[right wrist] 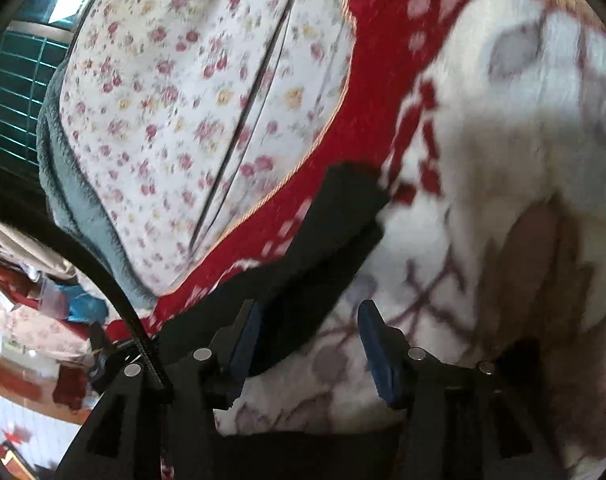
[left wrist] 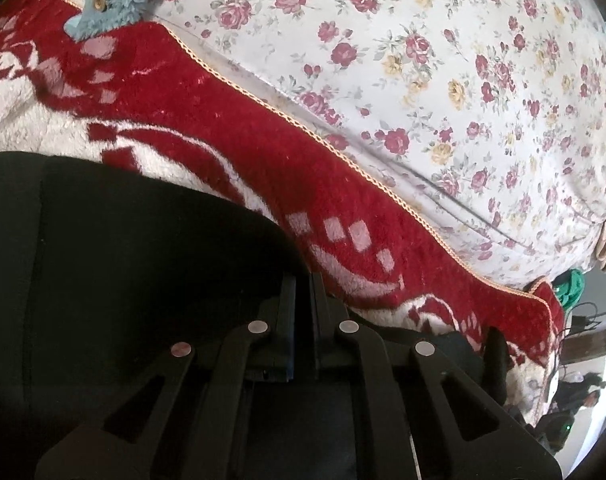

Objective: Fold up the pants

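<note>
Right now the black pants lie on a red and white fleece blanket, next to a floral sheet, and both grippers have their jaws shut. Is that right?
Not quite. Only the left gripper is shut, at the edge of the black pants. The right wrist view shows the right gripper with jaws apart. The fleece blanket and floral sheet are as stated.
</note>
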`<state>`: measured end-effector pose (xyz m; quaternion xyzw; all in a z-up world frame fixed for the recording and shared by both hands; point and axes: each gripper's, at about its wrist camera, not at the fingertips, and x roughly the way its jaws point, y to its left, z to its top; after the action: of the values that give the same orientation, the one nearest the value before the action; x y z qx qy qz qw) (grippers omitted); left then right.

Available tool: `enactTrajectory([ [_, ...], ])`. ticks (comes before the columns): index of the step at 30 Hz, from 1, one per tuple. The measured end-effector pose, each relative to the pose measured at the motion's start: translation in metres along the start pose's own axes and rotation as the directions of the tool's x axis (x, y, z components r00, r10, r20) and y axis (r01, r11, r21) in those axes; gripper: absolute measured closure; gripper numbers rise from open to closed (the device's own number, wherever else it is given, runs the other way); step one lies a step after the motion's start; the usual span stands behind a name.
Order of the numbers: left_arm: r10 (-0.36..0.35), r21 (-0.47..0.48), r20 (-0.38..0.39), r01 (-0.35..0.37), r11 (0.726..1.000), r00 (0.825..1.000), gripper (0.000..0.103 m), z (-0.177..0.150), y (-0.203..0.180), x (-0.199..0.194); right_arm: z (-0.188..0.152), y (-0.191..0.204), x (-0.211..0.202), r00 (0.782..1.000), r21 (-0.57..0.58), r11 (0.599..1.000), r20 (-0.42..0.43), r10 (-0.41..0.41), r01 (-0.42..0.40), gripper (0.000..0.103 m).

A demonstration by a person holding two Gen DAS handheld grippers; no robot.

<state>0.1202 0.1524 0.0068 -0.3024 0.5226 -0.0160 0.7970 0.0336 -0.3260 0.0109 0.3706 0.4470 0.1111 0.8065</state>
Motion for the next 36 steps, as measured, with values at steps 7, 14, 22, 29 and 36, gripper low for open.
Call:
enactTrajectory([
  [7, -0.094, -0.106, -0.047, 0.088, 0.99, 0.994, 0.095, 0.008, 0.014, -0.001, 0.018, 0.014, 0.027, 0.995, -0.032, 0.996, -0.049, -0.083, 0.082, 0.048],
  [14, -0.074, -0.117, -0.041, 0.069, 0.991, 0.996, 0.067, 0.011, 0.01, -0.004, 0.018, 0.022, 0.041, 0.997, -0.04, 0.997, -0.036, -0.072, 0.071, 0.048],
  [22, 0.043, -0.051, -0.025, -0.045, 0.998, 0.999, 0.083, 0.014, -0.008, 0.009, 0.031, 0.011, 0.058, 0.997, -0.041, 0.998, -0.059, -0.054, 0.051, 0.068],
  [29, 0.05, 0.046, 0.039, -0.052, 0.998, 0.998, 0.099, 0.005, -0.018, -0.008, 0.03, 0.011, 0.029, 0.999, -0.042, 0.998, 0.032, 0.04, -0.039, 0.096],
  [36, -0.064, 0.156, 0.152, 0.04, 0.987, 0.986, 0.099, -0.013, -0.036, -0.087, 0.028, 0.021, -0.034, 0.983, -0.026, 0.99, 0.123, 0.14, -0.138, 0.097],
])
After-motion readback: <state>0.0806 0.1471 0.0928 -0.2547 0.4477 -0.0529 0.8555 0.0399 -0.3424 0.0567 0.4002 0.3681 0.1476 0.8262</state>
